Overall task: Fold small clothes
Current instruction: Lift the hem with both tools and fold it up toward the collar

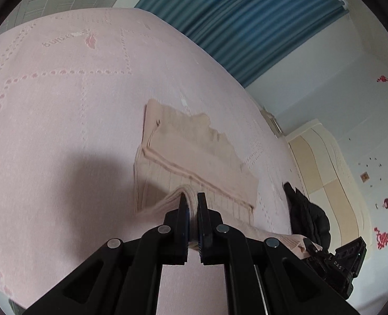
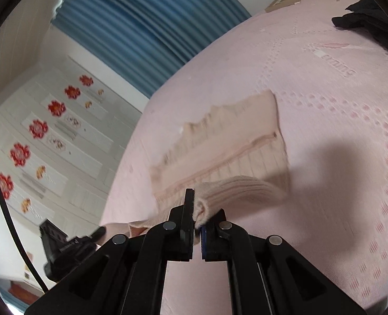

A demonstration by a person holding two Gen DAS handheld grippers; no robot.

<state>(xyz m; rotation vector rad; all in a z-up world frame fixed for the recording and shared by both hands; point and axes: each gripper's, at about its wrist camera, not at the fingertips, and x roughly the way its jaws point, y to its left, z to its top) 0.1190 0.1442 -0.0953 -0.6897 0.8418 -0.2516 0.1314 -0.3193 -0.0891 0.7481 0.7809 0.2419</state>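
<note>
On the left, the left gripper (image 1: pixel 192 197) is clenched on a bunched fold of the beige ribbed garment (image 1: pixel 194 155), the cloth pinched between its two black fingers and lifted clear of the pink bedspread (image 1: pixel 62 131). Beyond the pinch, the rest of the garment lies flat on the bedspread, with a seamed band running across it and a ragged-looking far edge toward the side of the bed nearest the blue curtain (image 1: pixel 259 26). A black jacket (image 1: pixel 307 215) lies on the bedspread toward the cream headboard (image 1: pixel 322 168).

Further right, the right gripper (image 2: pixel 198 204) grips the same garment (image 2: pixel 233 144) at another raised fold; its left finger shows plainly, while the right one is mostly hidden by cloth, so the closure there is probably tight but partly unseen. Each gripper appears low in the other's view, holding the garment's near edge. Red flower stickers (image 2: pixel 37 128) dot the wall.
</note>
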